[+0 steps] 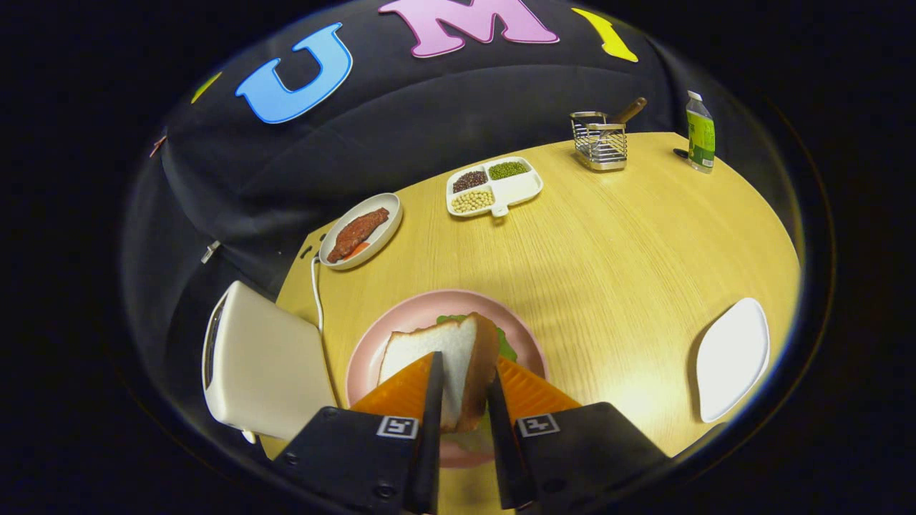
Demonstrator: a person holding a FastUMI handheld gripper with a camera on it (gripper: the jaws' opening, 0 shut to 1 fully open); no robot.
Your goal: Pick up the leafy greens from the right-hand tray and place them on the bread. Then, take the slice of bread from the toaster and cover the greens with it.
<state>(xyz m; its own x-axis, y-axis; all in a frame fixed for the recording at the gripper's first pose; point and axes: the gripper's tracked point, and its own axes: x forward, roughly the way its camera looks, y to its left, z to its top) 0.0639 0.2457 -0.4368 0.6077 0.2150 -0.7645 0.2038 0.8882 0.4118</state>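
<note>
The jaws of the gripper (465,390) are clamping a bread slice (445,357) on edge, both fingers pressing its faces, over the pink plate (372,350) where leafy greens (505,345) are peeking out behind it. The white toaster (261,368) is sitting just left; an empty white tray (731,357) is lying well right on the desk (608,257).

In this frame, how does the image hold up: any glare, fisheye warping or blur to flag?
Gripper view: strong fisheye bend curves the table edge; soft glare on the wood beyond the pink plate; the bread slice held in the tool is sharp; the far bottle is small but legible as a shape.
</note>
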